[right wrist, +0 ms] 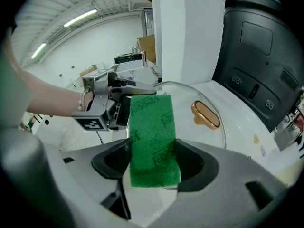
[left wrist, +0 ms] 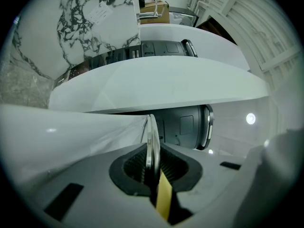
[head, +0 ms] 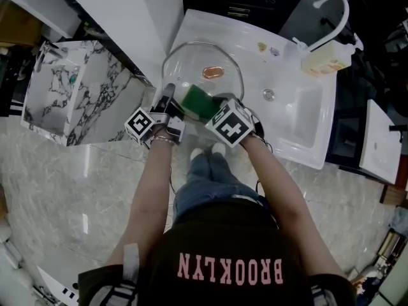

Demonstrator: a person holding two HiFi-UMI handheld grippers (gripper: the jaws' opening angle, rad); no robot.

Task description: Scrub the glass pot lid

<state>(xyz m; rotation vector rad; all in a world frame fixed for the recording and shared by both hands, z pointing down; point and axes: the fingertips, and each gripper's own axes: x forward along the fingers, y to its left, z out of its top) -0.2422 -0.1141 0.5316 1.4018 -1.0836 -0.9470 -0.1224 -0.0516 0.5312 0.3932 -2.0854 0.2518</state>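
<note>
Now: left gripper (left wrist: pixel 152 167) clamps the rim of the round clear glass pot lid (head: pixel 191 59) on the white washbasin top (head: pixel 210 24), right gripper (right wrist: pixel 152 163) pinches a green scouring pad (right wrist: pixel 152 132) above it; best press flat, scrub in overlapping circles.

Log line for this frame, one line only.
left gripper: shut on glass lid rim | right gripper: shut on sponge | sponge at lid's near edge

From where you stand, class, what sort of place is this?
Probably a washing-up spot in a workroom: a white sink, its tap, and a glass lid with a green sponge.
</note>
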